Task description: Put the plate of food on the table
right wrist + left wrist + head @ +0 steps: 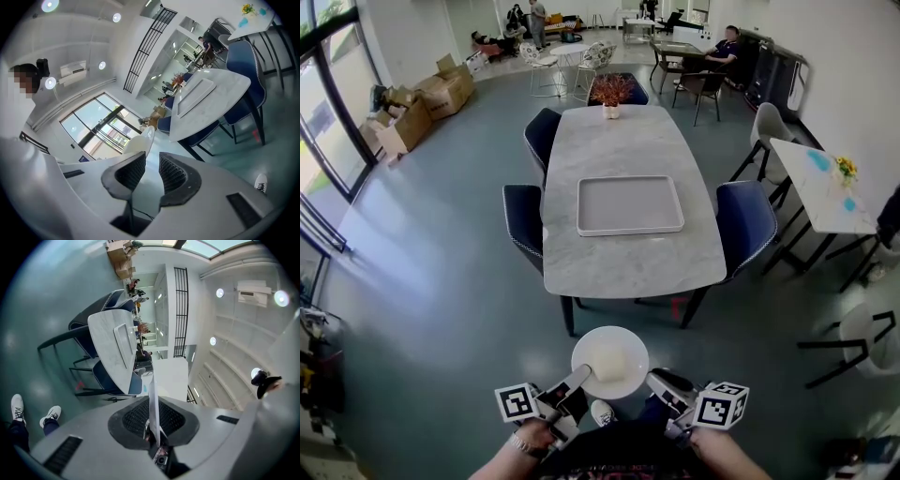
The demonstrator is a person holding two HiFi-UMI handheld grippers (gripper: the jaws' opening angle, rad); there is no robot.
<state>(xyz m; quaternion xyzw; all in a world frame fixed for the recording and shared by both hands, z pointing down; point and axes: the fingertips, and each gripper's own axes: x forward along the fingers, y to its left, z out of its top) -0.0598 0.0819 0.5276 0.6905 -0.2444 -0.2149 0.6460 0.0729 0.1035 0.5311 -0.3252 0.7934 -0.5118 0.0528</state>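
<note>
White plate (584, 349) carrying a pale block of food (610, 362) hangs between the left tongs (581, 373) and right tongs (654, 379) in the head view, short of the marble tabletop (628, 258) and its tray (629, 204).

Left gripper view: the tongs are clamped on the edge-on plate (153, 404).

Right gripper view: the tongs stand apart, with the plate (139, 141) beside one pad's tip.

The head view looks steeply down from above and behind the left gripper (579, 375) and right gripper (658, 381), which sit at its lower edge, the grey marble-topped rectangular table (628, 258) well ahead of them. Each gripper view looks close along its own jaws, rolled off level. All three share the table, its white rectangular tray (630, 230) and the round white plate (584, 349) at the jaw tips
</note>
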